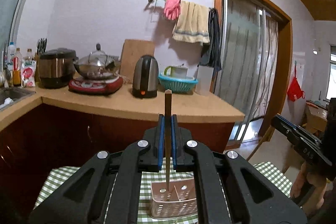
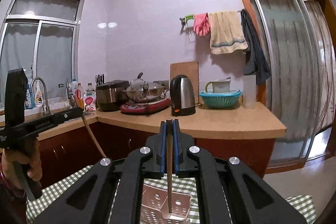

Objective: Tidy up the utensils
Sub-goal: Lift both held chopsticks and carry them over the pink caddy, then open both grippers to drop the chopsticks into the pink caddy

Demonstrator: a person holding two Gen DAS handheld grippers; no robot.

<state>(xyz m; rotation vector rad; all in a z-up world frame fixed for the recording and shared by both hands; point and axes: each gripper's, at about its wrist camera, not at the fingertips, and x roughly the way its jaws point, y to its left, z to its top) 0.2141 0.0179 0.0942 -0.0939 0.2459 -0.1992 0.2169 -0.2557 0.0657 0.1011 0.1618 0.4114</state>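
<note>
Both grippers, left [image 1: 167,119] and right [image 2: 169,124], are each clamping their fingers on a chopstick [image 1: 168,110], lowering tips toward 6 o'clock into the perforated holder [image 1: 174,203]; keeping each vertical is helping entry.

Black moulded claw [image 1: 167,119] bodies on both rigs, each finger faced with a blue pad [image 1: 160,140] — matte plastic, angular linkage arms. Four round silver pivot screws [image 1: 142,143] per claw, two at 10 o'clock, two at 2. Pale lettering [image 1: 307,153] stamped on the right claw [image 2: 170,124] side, unreadable. Bare-skinned hand [image 2: 25,163] on a black pistol handle — dark red cuff [image 2: 8,184] at 8 o'clock.
</note>
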